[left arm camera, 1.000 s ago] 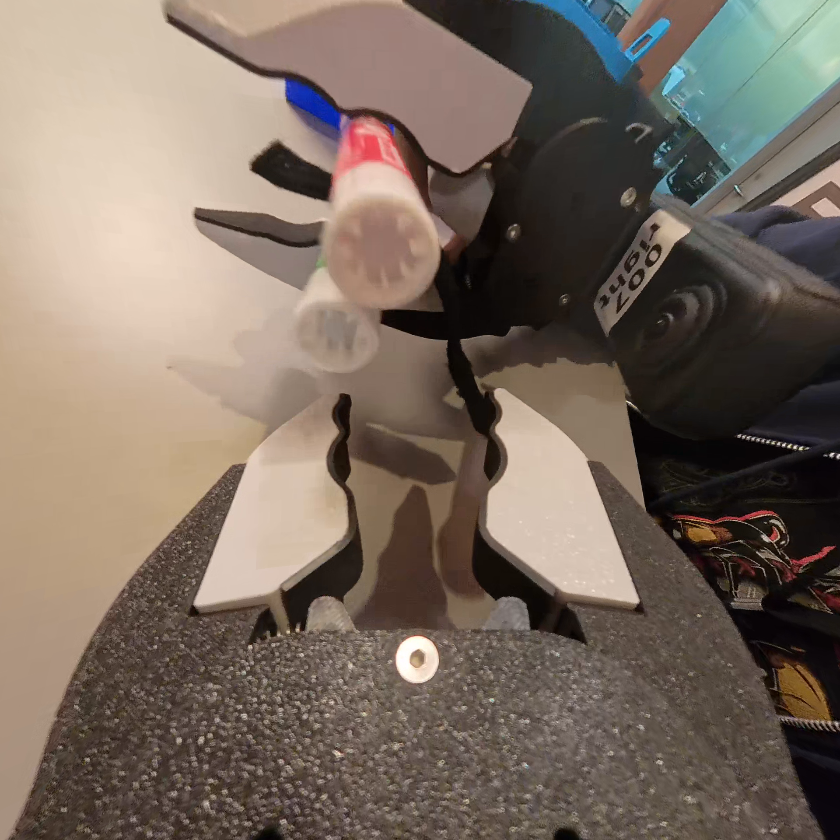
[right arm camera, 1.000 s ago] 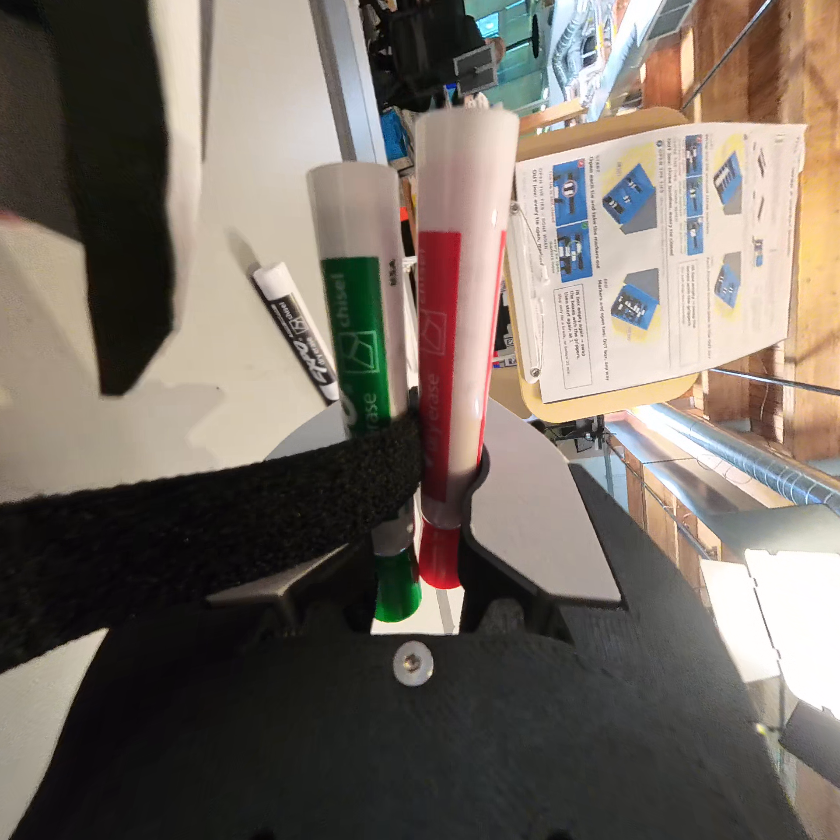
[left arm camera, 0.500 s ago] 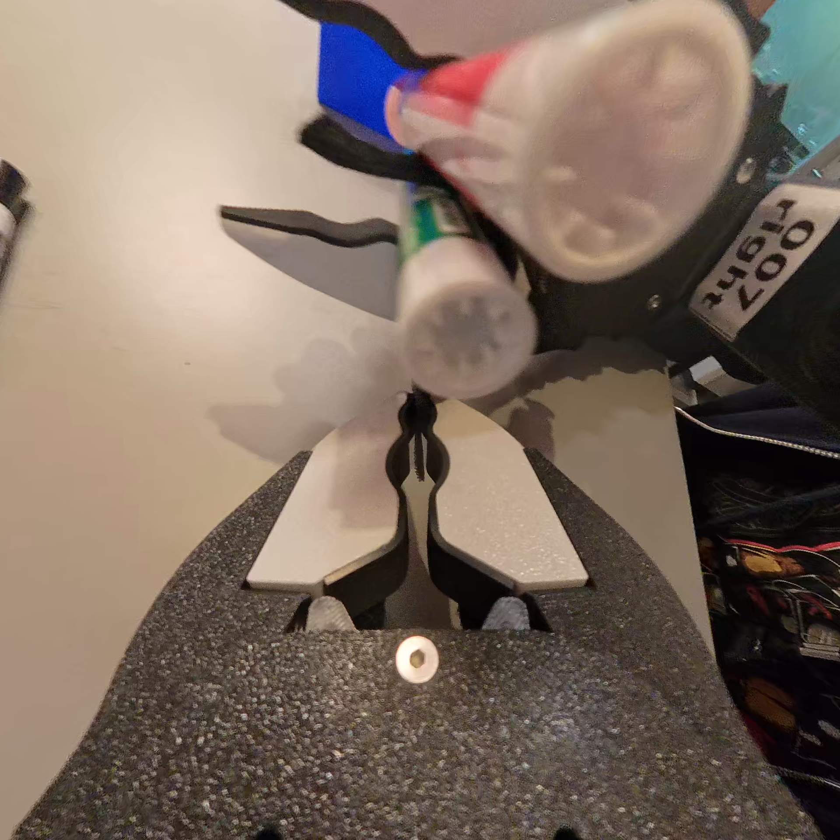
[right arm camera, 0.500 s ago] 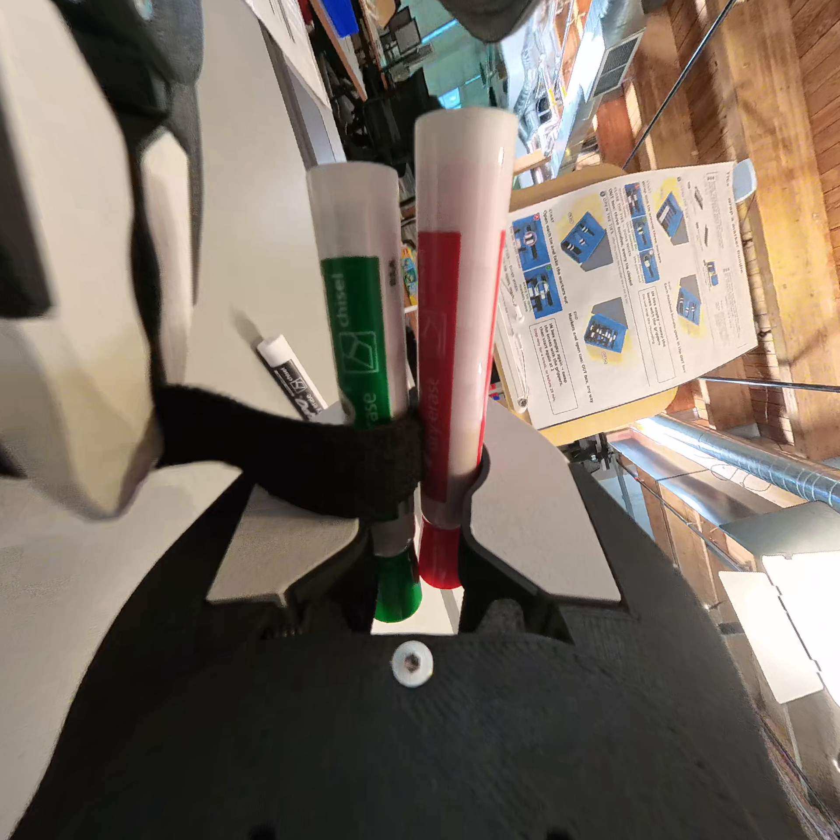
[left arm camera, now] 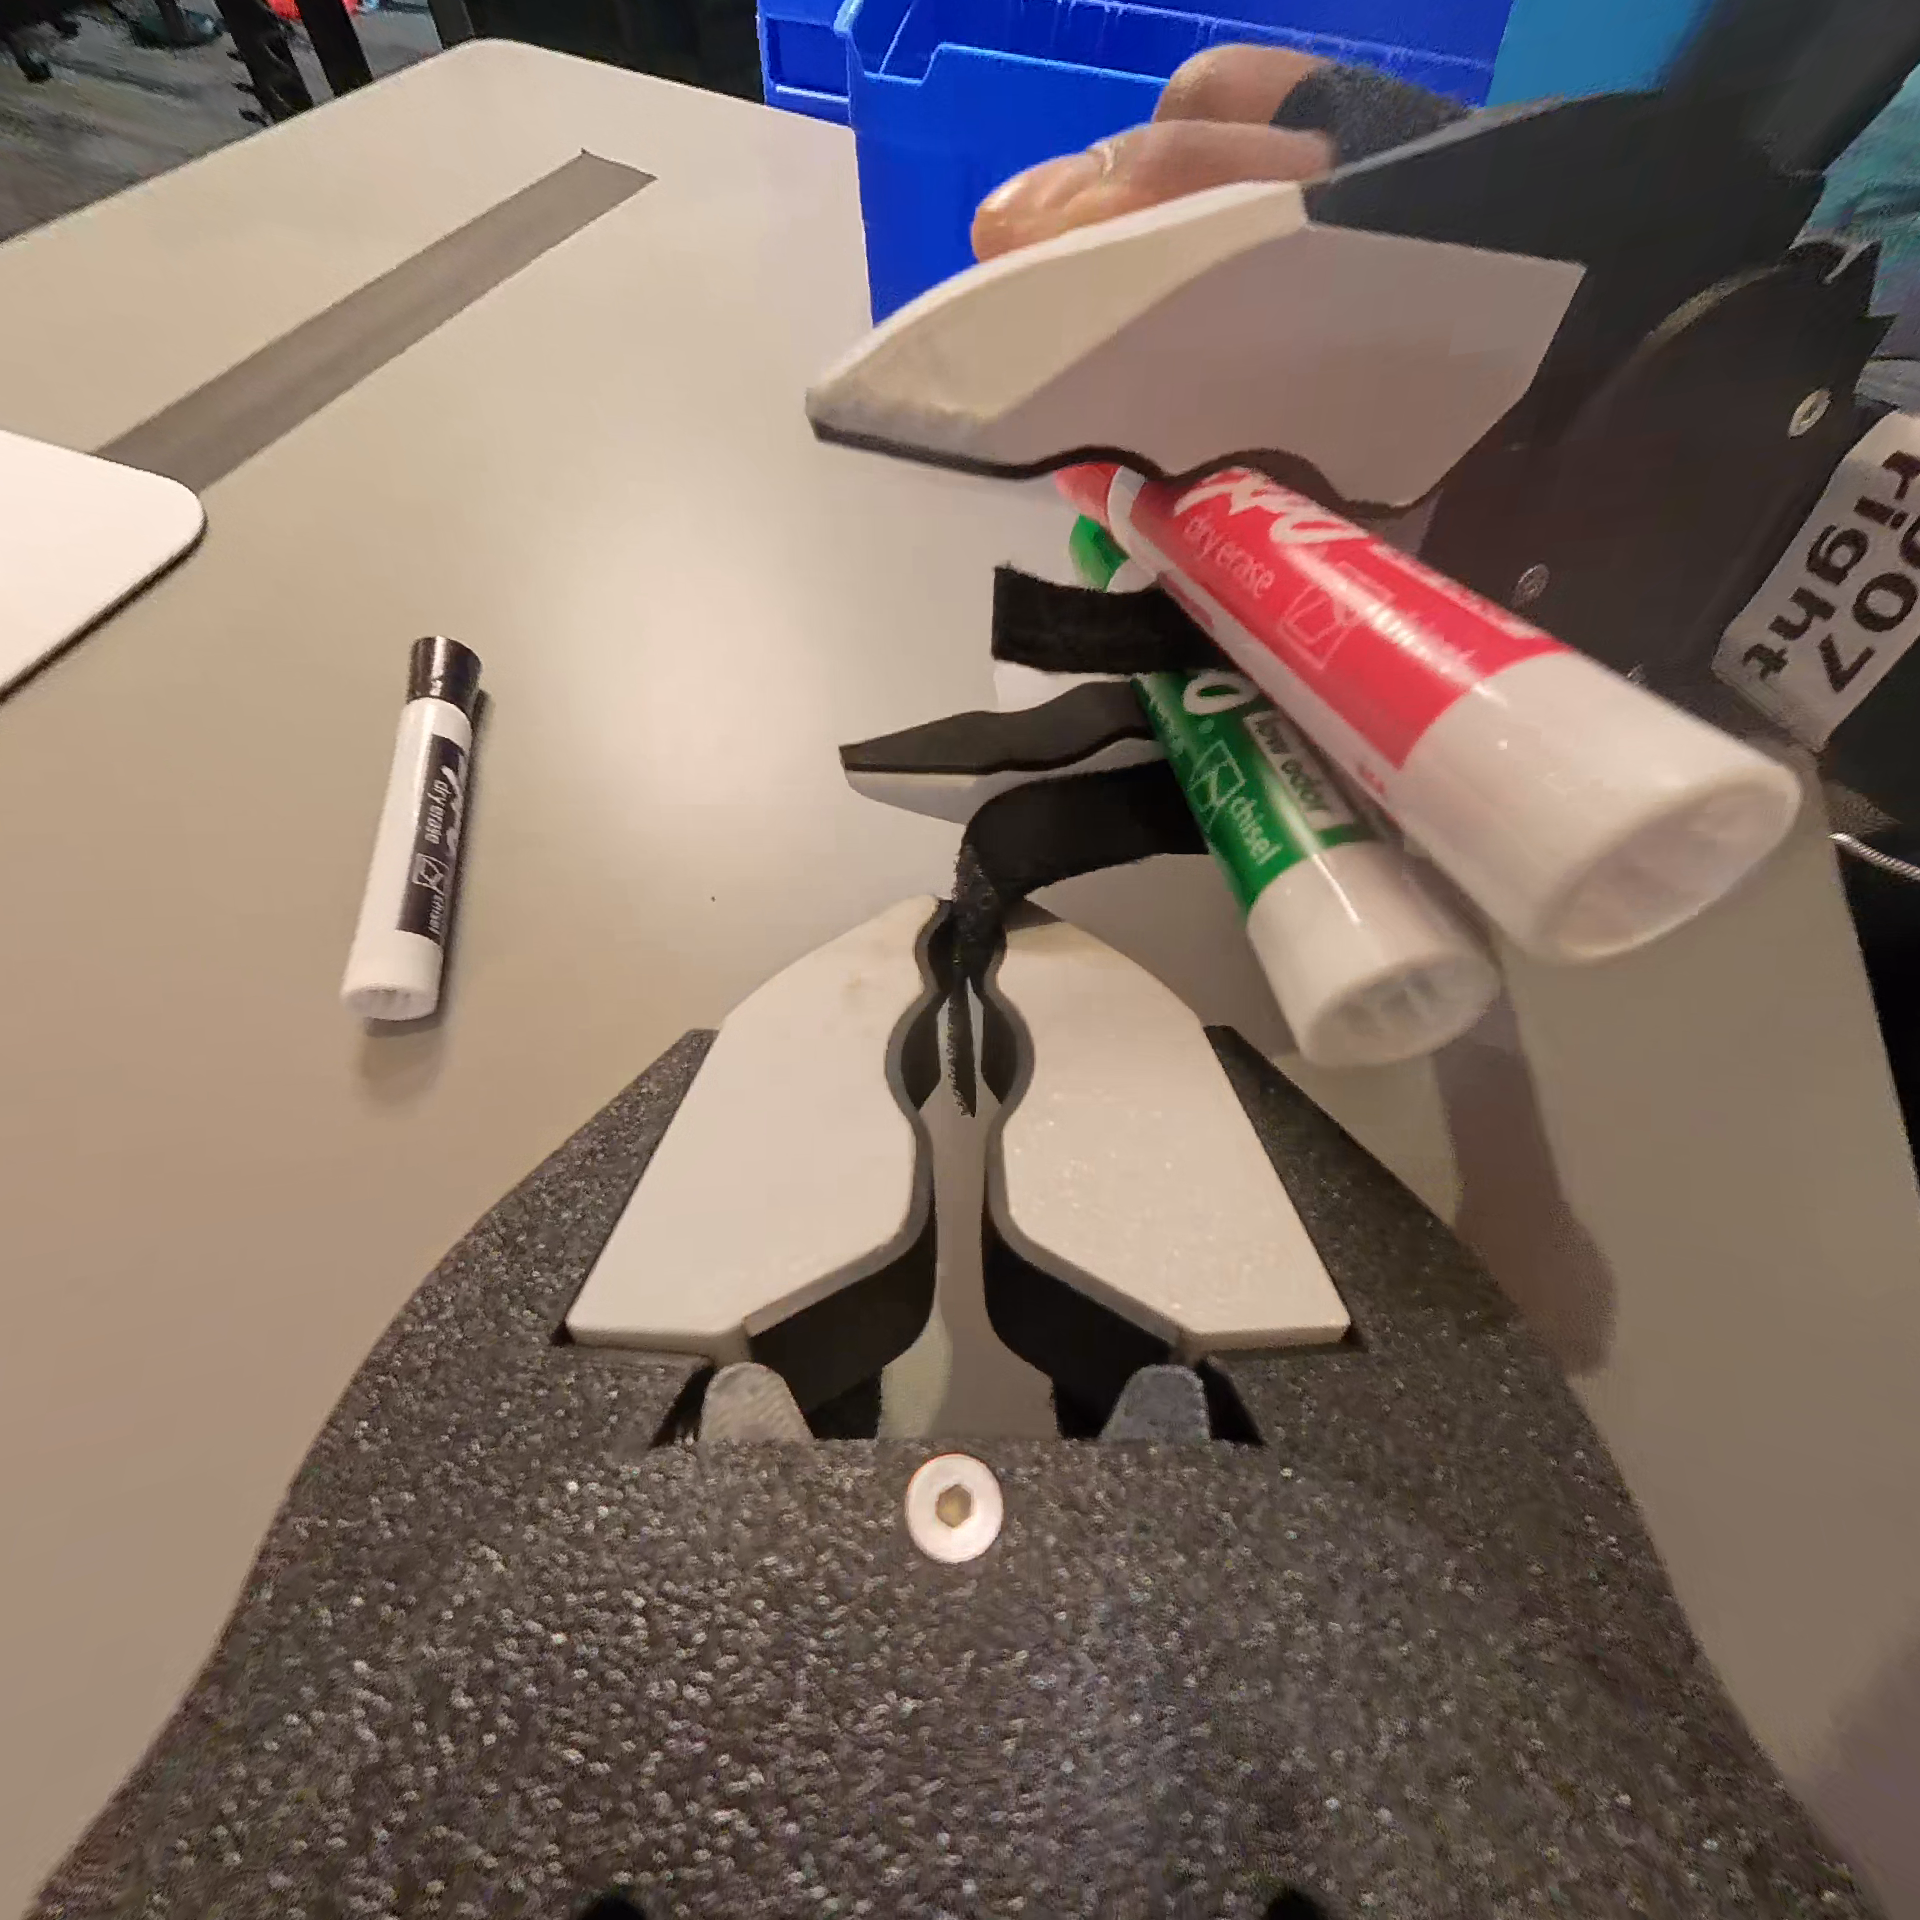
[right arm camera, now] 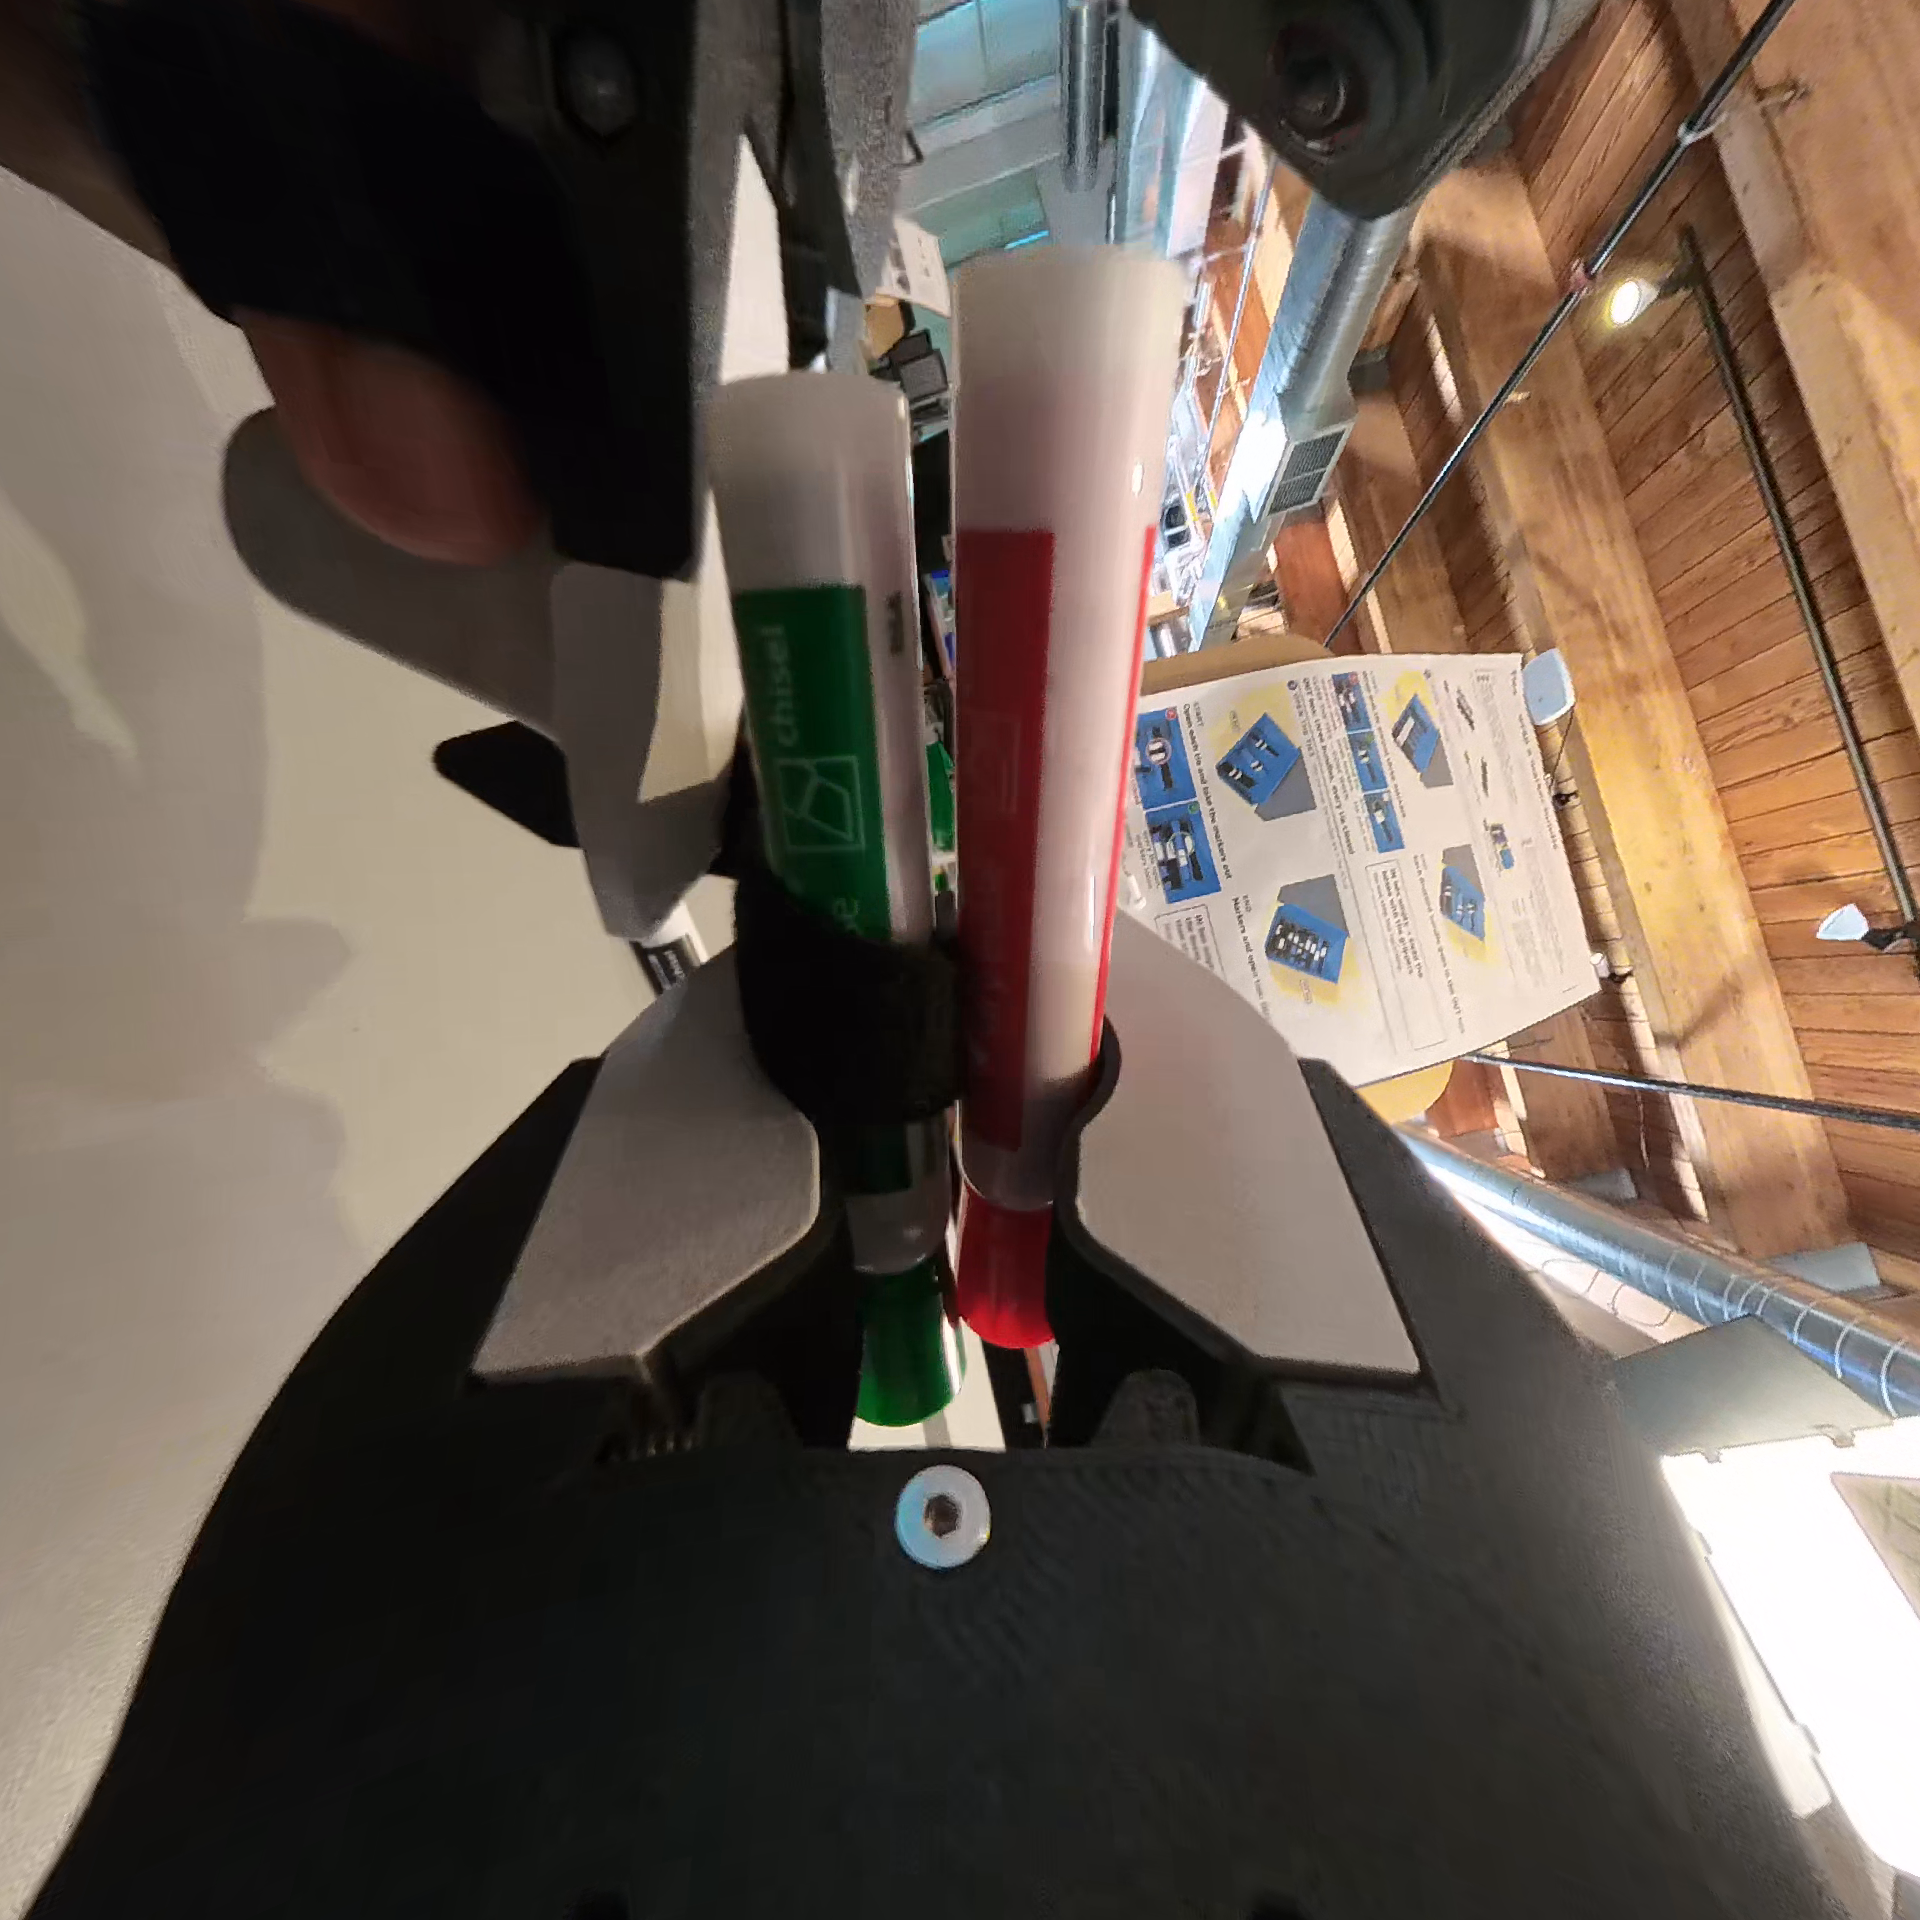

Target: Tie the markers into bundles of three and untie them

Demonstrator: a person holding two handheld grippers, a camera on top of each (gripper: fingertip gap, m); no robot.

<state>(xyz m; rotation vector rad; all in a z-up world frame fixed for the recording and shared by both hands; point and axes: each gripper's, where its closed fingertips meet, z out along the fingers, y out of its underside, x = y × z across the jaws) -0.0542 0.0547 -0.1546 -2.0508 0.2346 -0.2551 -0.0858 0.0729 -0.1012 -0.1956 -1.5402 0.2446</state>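
Left wrist view
left tongs [left arm camera: 961,961]: grey fingers nearly together, pinching the free end of the black fabric hook-and-loop strap [left arm camera: 1081,821]
strap: runs up and right from the tips to the markers, one band wrapped round them, a loose tail sticking out left
right tongs [left arm camera: 935,603]: upper right, clamped on the two markers, held above the surface
red-labelled white dry-erase marker [left arm camera: 1392,665]: uppermost, flat end toward camera
green-labelled white dry-erase marker [left arm camera: 1278,831]: just under the red one, touching it
black-labelled white dry-erase marker [left arm camera: 416,831]: lying loose on the surface, left, well apart from the pair, cap end away
grey matte surface [left arm camera: 582,540]: darker grey strip running diagonally at upper left
blue plastic bin [left arm camera: 1018,135]: at the far edge, behind the right tongs
fingertip [left arm camera: 1101,177]: of a person's hand, resting on top of the right tongs' upper finger

Right wrist view
right tongs [right arm camera: 935,997]: closed on the red marker [right arm camera: 1039,727] and green marker [right arm camera: 831,727], side by side, caps down in the throat
strap [right arm camera: 852,1029]: band wrapped round the green marker at the fingertips
left tongs [right arm camera: 665,831]: blurred, upper left, close beside the green marker
printed instruction sheet [right arm camera: 1382,852]: on a board, background right
wooden plank wall [right arm camera: 1662,623]: behind it
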